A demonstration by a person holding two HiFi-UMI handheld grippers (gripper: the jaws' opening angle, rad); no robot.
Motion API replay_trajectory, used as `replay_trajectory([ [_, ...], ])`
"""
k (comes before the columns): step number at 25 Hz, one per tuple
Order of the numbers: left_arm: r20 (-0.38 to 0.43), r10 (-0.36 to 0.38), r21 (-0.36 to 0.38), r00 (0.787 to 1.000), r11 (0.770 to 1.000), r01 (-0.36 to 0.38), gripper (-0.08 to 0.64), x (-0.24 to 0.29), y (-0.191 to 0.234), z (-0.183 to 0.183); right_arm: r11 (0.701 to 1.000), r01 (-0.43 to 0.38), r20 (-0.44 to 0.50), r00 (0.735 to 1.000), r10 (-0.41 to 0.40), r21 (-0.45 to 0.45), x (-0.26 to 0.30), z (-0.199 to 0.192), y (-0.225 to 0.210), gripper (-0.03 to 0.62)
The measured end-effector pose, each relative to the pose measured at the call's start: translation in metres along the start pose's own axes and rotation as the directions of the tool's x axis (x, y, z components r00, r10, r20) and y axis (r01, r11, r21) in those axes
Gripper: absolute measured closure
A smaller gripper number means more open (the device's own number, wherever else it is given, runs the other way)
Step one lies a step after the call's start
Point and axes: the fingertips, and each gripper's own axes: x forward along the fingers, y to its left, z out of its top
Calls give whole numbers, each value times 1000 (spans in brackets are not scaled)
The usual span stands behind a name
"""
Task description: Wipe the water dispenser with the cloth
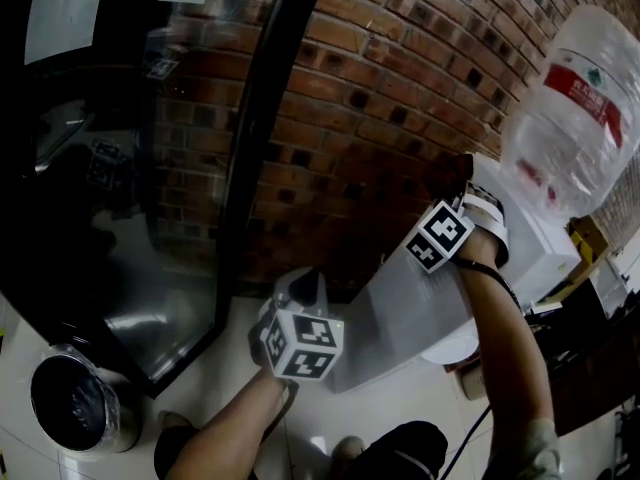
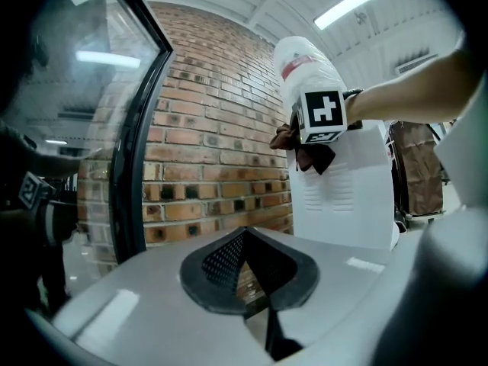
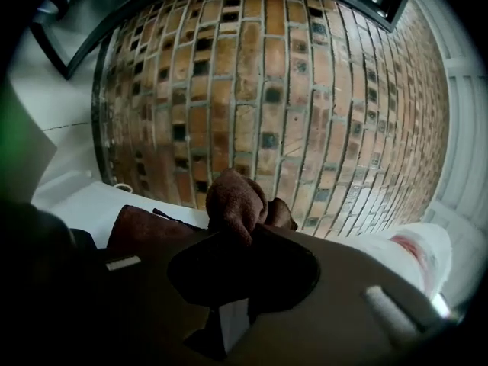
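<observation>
Water dispenser (image 1: 540, 248): a white floor-standing cabinet at 3 o'clock in the head view, set close to the brick wall (image 1: 380, 88), with its bottle (image 1: 575, 108) seated on top toward 2 o'clock. The right claw (image 1: 462, 180) pinches a bunched brown cloth (image 3: 236, 200) and holds it at the cabinet's upper corner on the wall side. In my judgement this puts the cloth against the panel for a wiping pass. The left claw (image 1: 300, 303), at 6 o'clock, hangs low beside the cabinet's shaded side, slightly spread with nothing between its jaws, apparently kept clear as the idle hand. Surface: smooth plastic, louvred on one face; no soiling can be made out. Room: pale glossy floor (image 1: 230, 408), a dark-framed glass door (image 1: 120, 188) at 9 o'clock, a lined bin (image 1: 75, 403) at 8 o'clock, dim lighting.
</observation>
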Motion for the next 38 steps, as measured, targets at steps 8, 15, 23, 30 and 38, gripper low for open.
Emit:
replay_trajectory([
  [8,-33,36,-1,999,999,-36,560,-7,16,-9,981,-116,-47,993,110,-153,2,4,75,529],
  [15,-47,51,15,998,999,-50,560,-16,25,-13,933,-218,-84,976,202,-286,1,8,162,528],
  [23,-78,44,17,996,999,-43,560,-13,24,-23,850,-330,-99,943,318,-411,-11,8,269,528],
  [30,-101,59,-45,993,997,-64,560,-9,33,-32,770,-392,-117,914,389,-503,-18,12,350,529],
  [38,-146,74,-68,986,994,-84,560,-8,48,-51,662,-463,-136,865,483,-589,-21,23,452,528],
])
